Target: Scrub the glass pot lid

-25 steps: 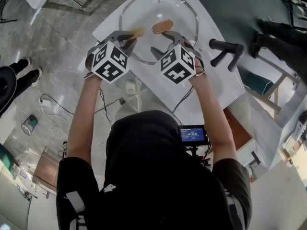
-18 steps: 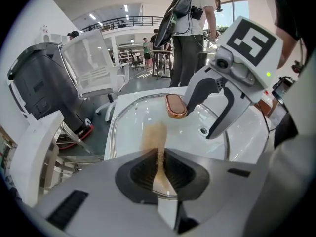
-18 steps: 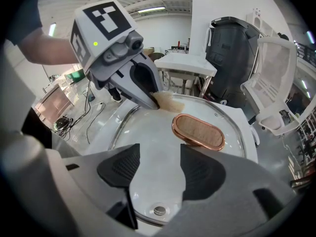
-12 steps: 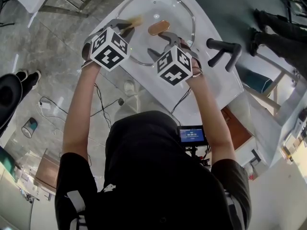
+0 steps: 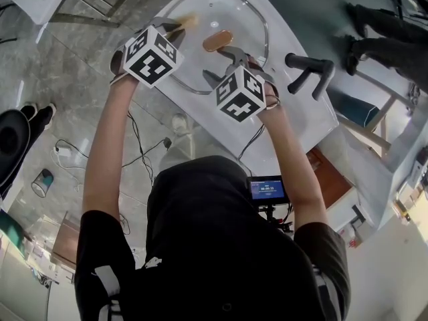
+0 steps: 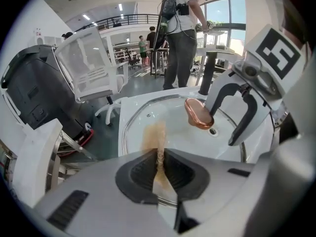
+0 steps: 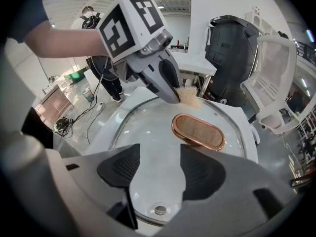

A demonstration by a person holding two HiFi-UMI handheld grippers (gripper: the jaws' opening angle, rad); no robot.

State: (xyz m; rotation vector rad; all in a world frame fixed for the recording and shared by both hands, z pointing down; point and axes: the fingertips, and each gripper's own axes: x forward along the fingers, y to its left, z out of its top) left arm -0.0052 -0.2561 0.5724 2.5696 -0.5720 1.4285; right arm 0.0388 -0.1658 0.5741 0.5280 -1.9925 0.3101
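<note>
Lid lies flat on the white table, its oval copper handle facing up. In the head view the left gripper reaches over the lid's left rim with a tan pad at its tip. The right gripper hangs above the near side of the lid, just short of the handle. A black tool lies on the table to the right, apart from the lid. A person's feet show on the floor at left.

In the left gripper view the jaws are pressed together on the pad, which is squeezed thin between them and sticks out forward over the glass inside the rim. The handle sits beyond it to the right, with the right gripper's spread jaws just beside it. People stand in the room behind, and a white chair is at left.

In the right gripper view the jaws stand apart, with only the lid's glass below the gap and nothing gripped. A small metal stud sits in the glass near the closest rim. The handle lies just ahead of the jaws. Past it, the left gripper holds the pad down at the lid's far edge; whether the pad touches the glass I cannot tell.
</note>
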